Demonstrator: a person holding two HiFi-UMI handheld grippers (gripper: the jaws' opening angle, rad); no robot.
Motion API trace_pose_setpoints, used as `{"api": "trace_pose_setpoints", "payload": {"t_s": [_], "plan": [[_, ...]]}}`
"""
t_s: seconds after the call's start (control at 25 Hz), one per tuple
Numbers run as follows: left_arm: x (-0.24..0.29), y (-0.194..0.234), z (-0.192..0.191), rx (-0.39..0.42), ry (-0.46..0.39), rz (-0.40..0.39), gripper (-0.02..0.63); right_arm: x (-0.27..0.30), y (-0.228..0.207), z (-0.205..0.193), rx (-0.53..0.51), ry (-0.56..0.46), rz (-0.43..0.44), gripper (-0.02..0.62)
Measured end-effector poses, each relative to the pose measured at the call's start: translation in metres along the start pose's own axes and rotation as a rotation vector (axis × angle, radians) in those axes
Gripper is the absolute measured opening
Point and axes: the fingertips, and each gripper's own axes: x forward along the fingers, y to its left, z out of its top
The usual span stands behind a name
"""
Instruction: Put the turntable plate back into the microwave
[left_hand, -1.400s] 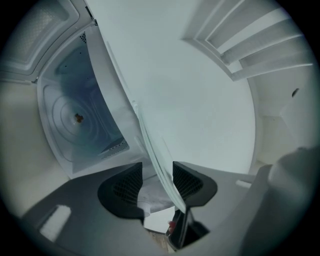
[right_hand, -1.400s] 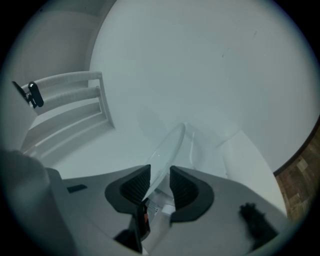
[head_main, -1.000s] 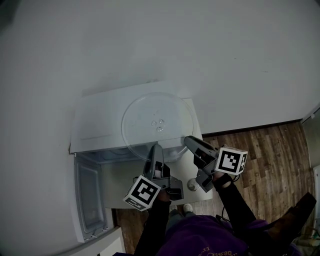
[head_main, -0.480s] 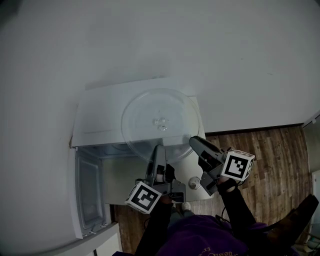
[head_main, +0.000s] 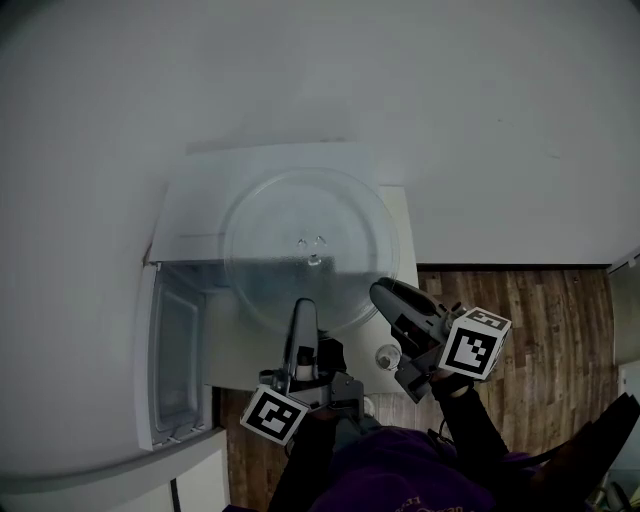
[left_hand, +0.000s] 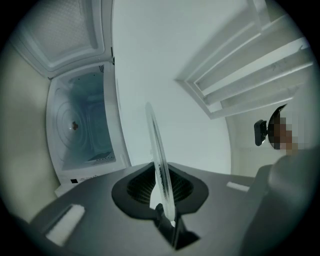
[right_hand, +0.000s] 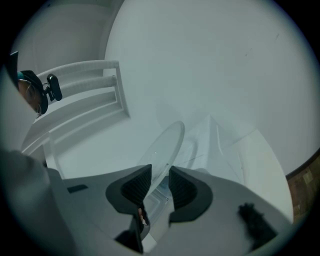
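The clear glass turntable plate (head_main: 310, 250) hangs flat above the white microwave's top (head_main: 195, 215). My left gripper (head_main: 302, 312) holds its near rim. In the left gripper view the plate (left_hand: 156, 145) stands edge-on between the pads, and the jaws have just been closing on it (left_hand: 161, 189). My right gripper (head_main: 385, 296) takes the plate's near right rim. In the right gripper view the glass (right_hand: 164, 150) slants through the gap between the two pads (right_hand: 159, 182). The microwave's cavity (left_hand: 82, 125) is open, with the hub showing on its floor.
The microwave door (head_main: 175, 365) swings open to the left, also seen as the door (left_hand: 60, 35) above the cavity. A white counter (head_main: 400, 235) lies beside the microwave, with wood floor (head_main: 545, 330) to the right. A small round pale thing (head_main: 388, 356) sits below the plate.
The plate has risen and shifted left over the microwave top, with both grippers moving along. The left gripper now sits lower in the picture and its jaws have narrowed on the rim.
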Motion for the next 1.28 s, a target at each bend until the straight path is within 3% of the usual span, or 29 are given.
{"api": "trace_pose_setpoints", "payload": {"t_s": [0.28,0.76,1.28], "plan": [[-0.053,0.001,0.017,-0.063,-0.158,0.029,0.035,0.008,0.028,-0.036,-0.029,0.123,0.077,0.114],[-0.15,0.012,0.046,-0.085,-0.375,0.095,0.032,0.023,0.069,-0.12,-0.086,0.332,0.182,0.124],[-0.219,0.049,0.057,-0.155,-0.477,0.198,0.035,0.028,0.077,-0.192,-0.21,0.518,0.169,0.164]]}}
